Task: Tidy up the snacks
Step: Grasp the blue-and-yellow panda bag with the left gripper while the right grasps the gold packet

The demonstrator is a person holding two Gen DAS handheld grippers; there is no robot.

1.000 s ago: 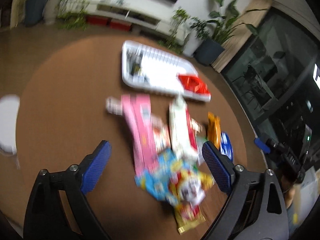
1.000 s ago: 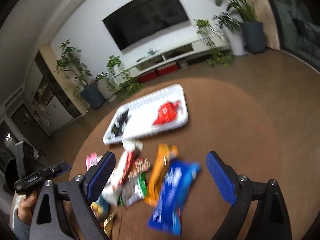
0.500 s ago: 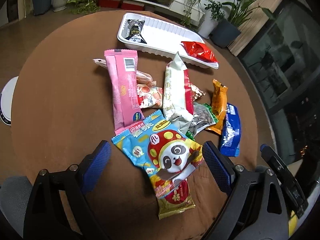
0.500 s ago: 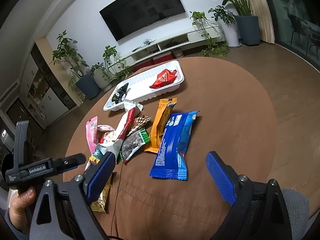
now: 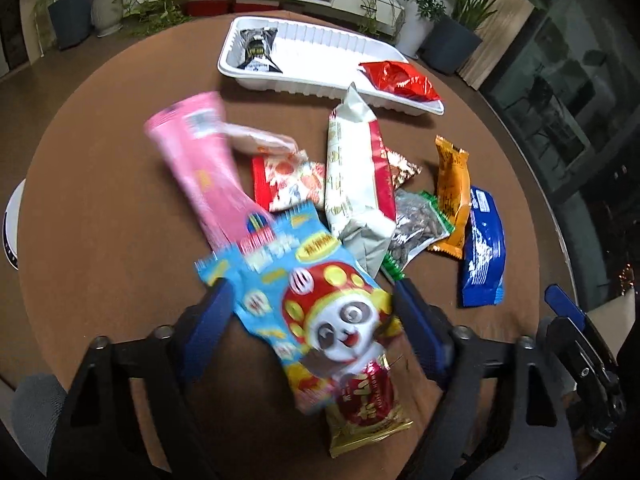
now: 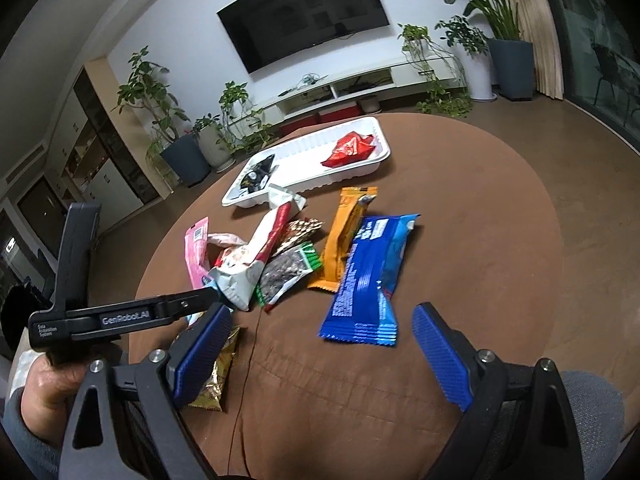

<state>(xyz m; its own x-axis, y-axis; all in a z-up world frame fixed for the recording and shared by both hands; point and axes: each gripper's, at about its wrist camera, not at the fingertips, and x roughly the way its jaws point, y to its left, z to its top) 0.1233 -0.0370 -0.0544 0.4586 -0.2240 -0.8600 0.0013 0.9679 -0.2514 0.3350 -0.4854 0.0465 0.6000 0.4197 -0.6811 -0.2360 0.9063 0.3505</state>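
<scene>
A pile of snack packets lies on the round brown table (image 5: 100, 208). My left gripper (image 5: 316, 328) is open, its blue pads either side of the light-blue panda packet (image 5: 312, 300), which looks blurred. A pink packet (image 5: 208, 172), a white-and-red packet (image 5: 356, 172), an orange bar (image 5: 452, 184) and a blue packet (image 5: 482, 248) lie beyond. The white tray (image 5: 320, 60) at the far side holds a black packet (image 5: 258, 50) and a red packet (image 5: 400, 80). My right gripper (image 6: 320, 356) is open and empty, just short of the blue packet (image 6: 372, 276).
A red-and-gold packet (image 5: 368, 412) lies under the panda packet near the table's front edge. The left gripper's body (image 6: 120, 316) and the hand holding it show in the right wrist view. Plants and a TV cabinet stand beyond the table.
My left gripper has moved forward and down onto the panda packet, which now sits between its pads. The right gripper has come slightly closer to the blue packet.
</scene>
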